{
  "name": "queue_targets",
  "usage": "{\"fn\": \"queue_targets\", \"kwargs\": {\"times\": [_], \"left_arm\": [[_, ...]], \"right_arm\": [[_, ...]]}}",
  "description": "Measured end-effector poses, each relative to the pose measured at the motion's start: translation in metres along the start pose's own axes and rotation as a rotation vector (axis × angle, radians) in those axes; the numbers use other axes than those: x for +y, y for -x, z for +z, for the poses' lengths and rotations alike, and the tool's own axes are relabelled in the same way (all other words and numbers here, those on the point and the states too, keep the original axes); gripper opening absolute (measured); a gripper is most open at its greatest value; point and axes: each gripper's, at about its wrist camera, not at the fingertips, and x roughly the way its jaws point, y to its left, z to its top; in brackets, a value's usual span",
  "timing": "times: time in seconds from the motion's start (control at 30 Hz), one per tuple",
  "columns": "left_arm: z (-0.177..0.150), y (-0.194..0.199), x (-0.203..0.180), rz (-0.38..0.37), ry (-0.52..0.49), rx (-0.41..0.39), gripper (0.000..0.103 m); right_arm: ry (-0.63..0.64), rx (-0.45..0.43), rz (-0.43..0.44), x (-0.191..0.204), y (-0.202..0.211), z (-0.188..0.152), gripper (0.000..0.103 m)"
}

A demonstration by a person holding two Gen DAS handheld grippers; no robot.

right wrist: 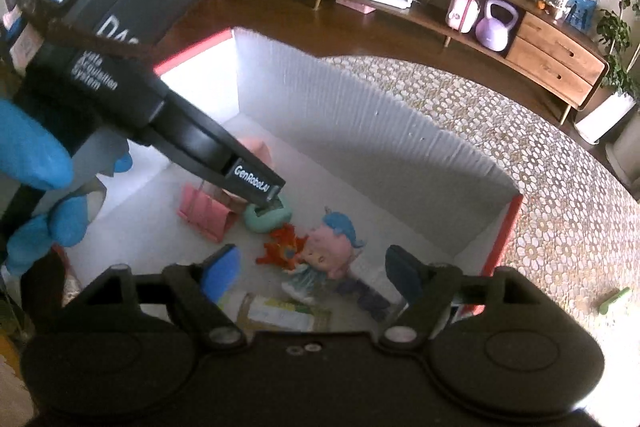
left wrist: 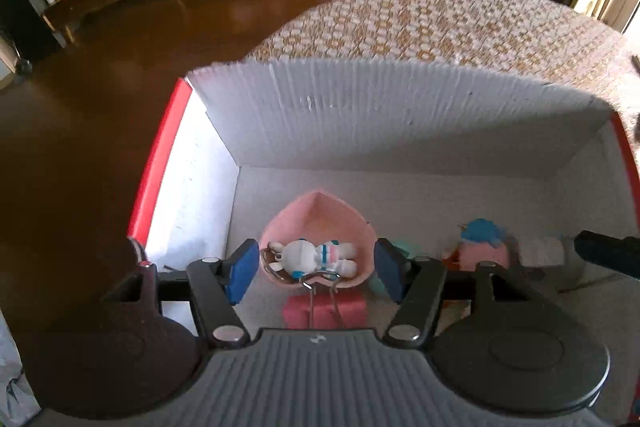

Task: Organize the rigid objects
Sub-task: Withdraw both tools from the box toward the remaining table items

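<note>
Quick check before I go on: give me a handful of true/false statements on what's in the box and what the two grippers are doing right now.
1. The white astronaut figure lies in the pink peach-shaped dish. True.
2. The left gripper is clamped on the dish. False: its blue pads stand apart from the dish on either side.
3. The right gripper holds the blue-haired doll. False: its jaws are open and the doll lies on the floor of the box.
4. A mint-green object lies beside the pink clip. True.
5. The box stands on a table. False: it sits on a patterned rug.
</note>
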Motion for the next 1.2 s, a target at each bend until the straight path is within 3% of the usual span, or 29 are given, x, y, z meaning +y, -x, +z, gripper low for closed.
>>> {"fn": "queue_targets", "kwargs": {"times": [0.5,0.87,0.97,1.2], "left_arm": [[-0.03,0.079,-0.021,-0.033,-0.019,-0.143,0.063],[-0.06,0.131,-0.048,-0.082,-0.011,-0.259,0.063],[-0.069,0.144,-0.056,-0.118,0.009,-0.281,0.072],[-0.093,0.168,-0.087,-0.137,-0.019,-0.379,0.079]], "right_arm": [[-0.041,-0.11,0.057,-0.012,0.08,-0.022,0.087],[-0.084,-0.175,0.069,-0.022,0.137,-0.058,0.093],[-0.091,-0.199,0.078,-0.028,0.153,-0.07,0.099],[-0.131,-0.25,0.078,-0.05,0.183,-0.111,0.102]]}}
